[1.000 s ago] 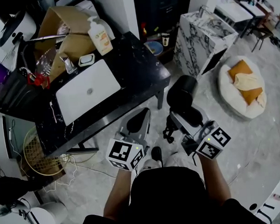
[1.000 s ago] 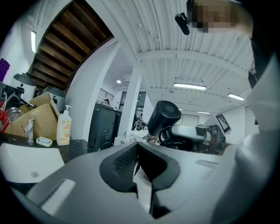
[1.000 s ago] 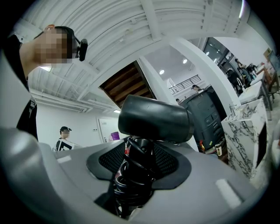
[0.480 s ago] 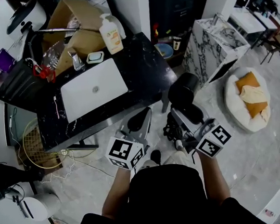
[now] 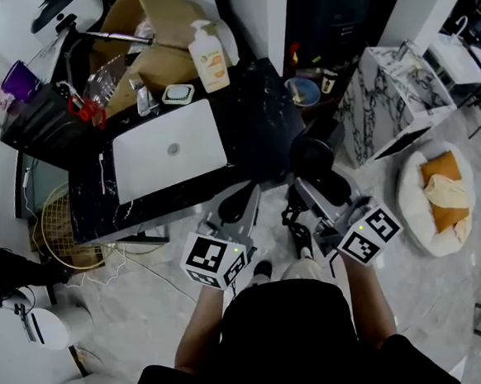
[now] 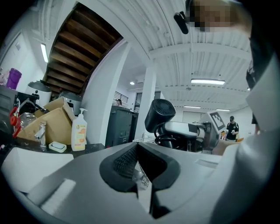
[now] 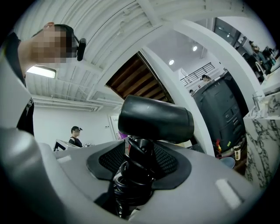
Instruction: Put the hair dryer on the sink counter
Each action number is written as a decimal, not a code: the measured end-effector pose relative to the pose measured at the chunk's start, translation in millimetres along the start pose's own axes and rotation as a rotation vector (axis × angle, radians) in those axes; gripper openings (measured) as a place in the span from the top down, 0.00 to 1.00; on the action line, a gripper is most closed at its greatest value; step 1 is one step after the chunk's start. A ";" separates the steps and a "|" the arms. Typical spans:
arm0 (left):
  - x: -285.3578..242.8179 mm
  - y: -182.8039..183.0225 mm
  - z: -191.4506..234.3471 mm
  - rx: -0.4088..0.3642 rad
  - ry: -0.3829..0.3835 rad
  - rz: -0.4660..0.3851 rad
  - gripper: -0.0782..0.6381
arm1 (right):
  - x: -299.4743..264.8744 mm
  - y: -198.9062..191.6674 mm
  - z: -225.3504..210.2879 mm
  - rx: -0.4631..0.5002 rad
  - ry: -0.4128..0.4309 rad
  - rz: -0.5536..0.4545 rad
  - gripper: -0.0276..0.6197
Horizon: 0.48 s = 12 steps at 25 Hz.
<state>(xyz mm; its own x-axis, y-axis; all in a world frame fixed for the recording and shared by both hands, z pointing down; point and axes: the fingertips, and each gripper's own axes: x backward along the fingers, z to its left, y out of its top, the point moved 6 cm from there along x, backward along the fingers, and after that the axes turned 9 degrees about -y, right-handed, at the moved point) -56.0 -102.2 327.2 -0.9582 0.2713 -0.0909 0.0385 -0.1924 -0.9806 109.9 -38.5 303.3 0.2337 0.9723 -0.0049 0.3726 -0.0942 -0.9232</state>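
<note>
My right gripper (image 5: 323, 193) is shut on the handle of a black hair dryer (image 5: 312, 155), whose cord is coiled around the handle. In the right gripper view the hair dryer (image 7: 155, 118) stands upright between the pads, barrel on top, with the right gripper (image 7: 138, 165) closed around its handle. It hangs by the near right corner of the black sink counter (image 5: 256, 124), which holds a white basin (image 5: 170, 155). My left gripper (image 5: 240, 204) is shut and empty, just left of the dryer. In the left gripper view, the left gripper (image 6: 138, 161) sees the hair dryer (image 6: 159, 114) to its right.
On the counter's far side stand a soap bottle (image 5: 210, 48), a soap dish (image 5: 179, 93), a faucet (image 5: 140, 95) and a cardboard box (image 5: 156, 20). A marble cabinet (image 5: 390, 92) and a pet bed (image 5: 443, 188) lie to the right. A wire basket (image 5: 57, 234) sits under the counter's left end.
Both grippers have come closer to the counter. The hair dryer, still held, now sits at the counter's near right corner instead of over the floor.
</note>
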 end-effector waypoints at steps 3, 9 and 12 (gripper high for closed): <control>-14.2 4.8 6.6 0.002 0.044 -0.006 0.90 | -14.4 9.4 -17.5 0.004 0.039 0.017 0.64; -37.4 12.6 12.5 0.004 0.134 -0.017 0.89 | -40.7 24.8 -46.9 0.017 0.122 0.054 0.64; -45.2 13.4 13.3 0.007 0.183 -0.025 0.89 | -51.7 29.9 -57.8 0.030 0.165 0.073 0.64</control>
<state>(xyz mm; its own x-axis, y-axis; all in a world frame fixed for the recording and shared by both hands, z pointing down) -16.0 -129.6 320.5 -0.8912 0.4432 -0.0970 0.0127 -0.1895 -0.9818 160.9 -104.0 298.2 0.4040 0.9147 -0.0121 0.3230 -0.1550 -0.9336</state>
